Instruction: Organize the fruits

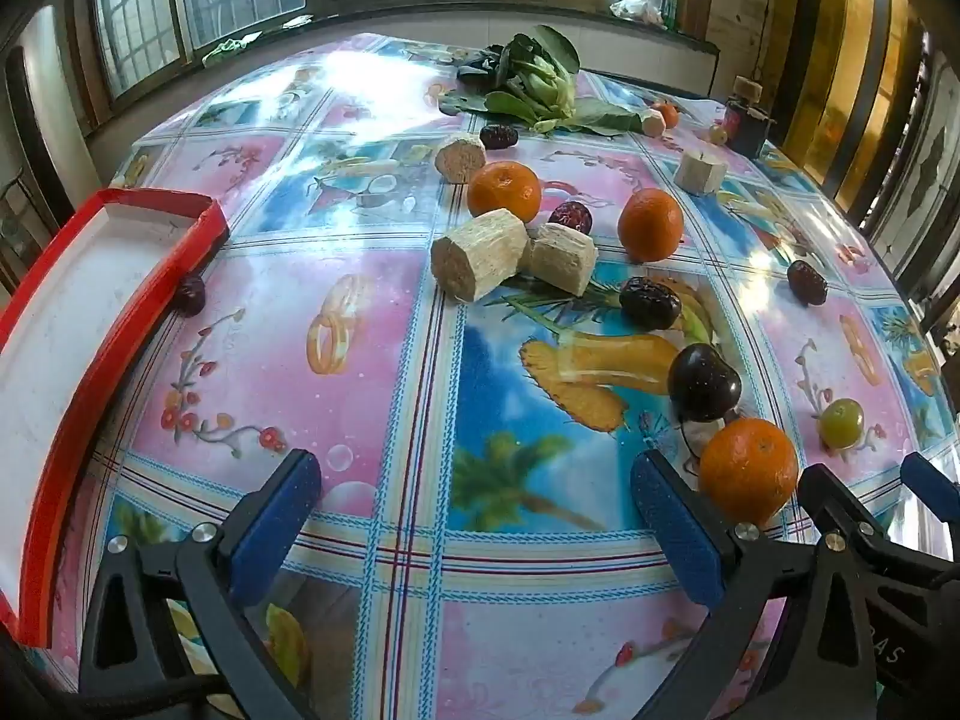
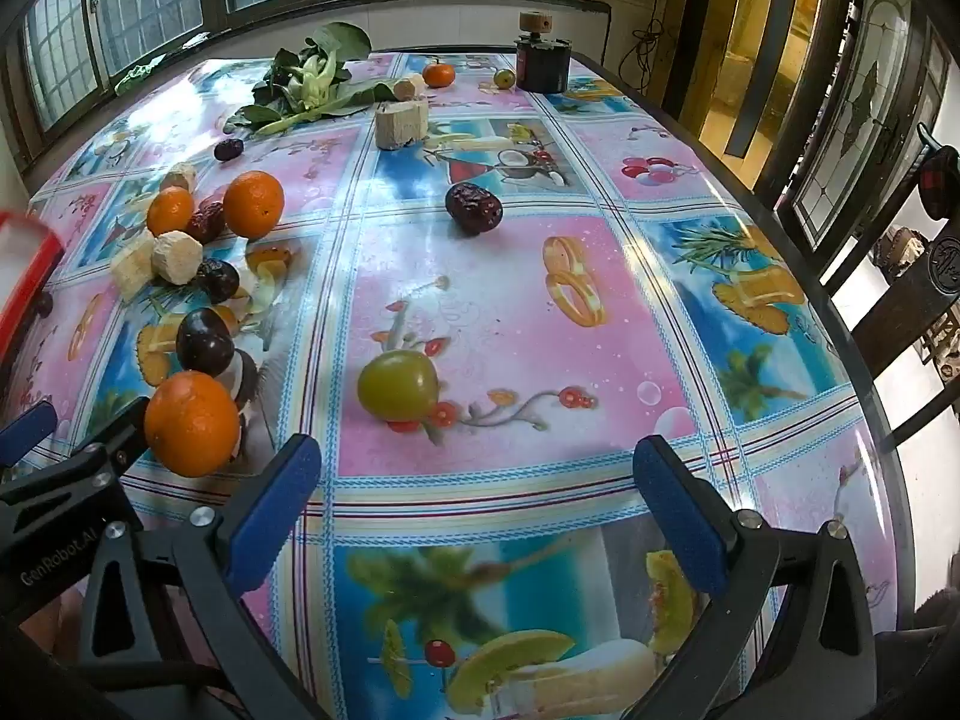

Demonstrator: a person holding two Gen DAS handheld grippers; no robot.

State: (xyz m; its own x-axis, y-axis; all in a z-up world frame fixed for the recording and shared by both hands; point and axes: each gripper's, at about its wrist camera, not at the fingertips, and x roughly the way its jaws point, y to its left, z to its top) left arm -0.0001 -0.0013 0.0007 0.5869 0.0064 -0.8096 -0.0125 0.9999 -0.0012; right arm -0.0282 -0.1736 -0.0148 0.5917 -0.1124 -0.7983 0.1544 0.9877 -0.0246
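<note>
Fruit lies scattered on a colourful tablecloth. In the left wrist view a near orange sits just right of my open, empty left gripper, with a dark plum, a green fruit, two more oranges, sugarcane pieces and red dates beyond. A red-rimmed white tray stands at the left. In the right wrist view my right gripper is open and empty, with the green fruit just ahead and a date farther off.
Leafy greens lie at the far end. A dark jar with a wooden lid stands at the far right corner, by a small orange. The table edge curves along the right, with chairs beyond. The left gripper shows in the right wrist view.
</note>
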